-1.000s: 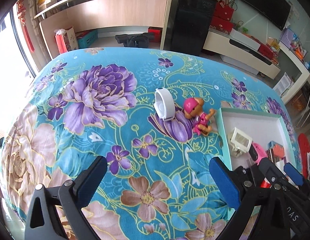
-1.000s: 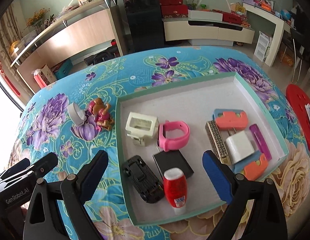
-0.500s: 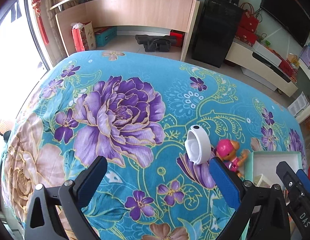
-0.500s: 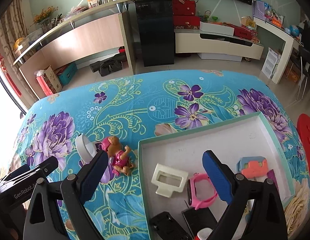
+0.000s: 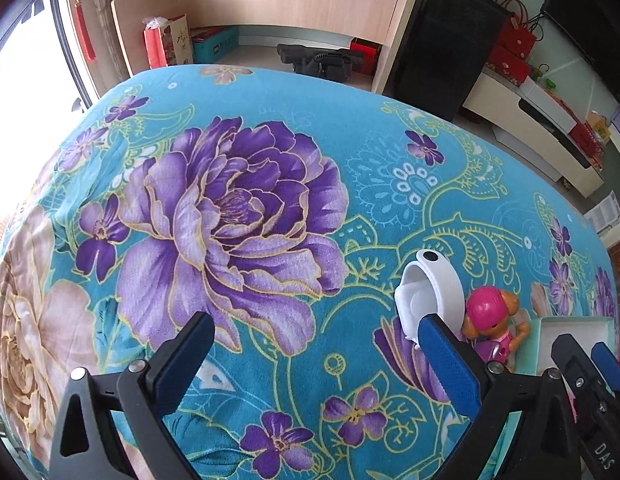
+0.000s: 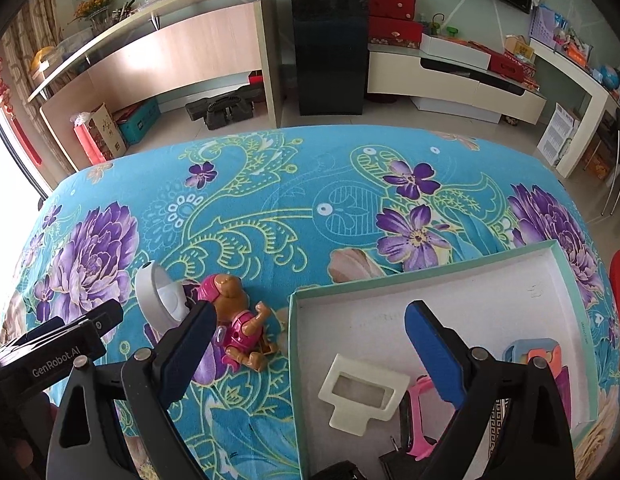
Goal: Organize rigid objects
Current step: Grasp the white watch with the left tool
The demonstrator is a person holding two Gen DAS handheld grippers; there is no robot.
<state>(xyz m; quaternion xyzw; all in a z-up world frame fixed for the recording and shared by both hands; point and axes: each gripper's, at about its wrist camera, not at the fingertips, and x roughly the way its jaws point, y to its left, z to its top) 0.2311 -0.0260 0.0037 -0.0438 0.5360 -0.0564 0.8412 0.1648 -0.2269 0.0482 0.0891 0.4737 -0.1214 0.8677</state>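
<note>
A: Both tongs look alike?
B: Yes. The left tongs [image 5: 312,354] have black plastic arms, blue pads and silver screws.
A: And the right tongs [image 6: 310,344]?
B: The same build. White "GenRobot.AI" lettering sits at nine o'clock in their view.

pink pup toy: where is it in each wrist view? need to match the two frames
Left wrist: pink pup figure at lower right, just behind the left gripper's right finger, right of the white band.
Right wrist: pink pup figure at lower left of centre, lying on the cloth, partly behind the right gripper's left finger.
Shared landmark: the white band, right beside the toy in both views.
</note>
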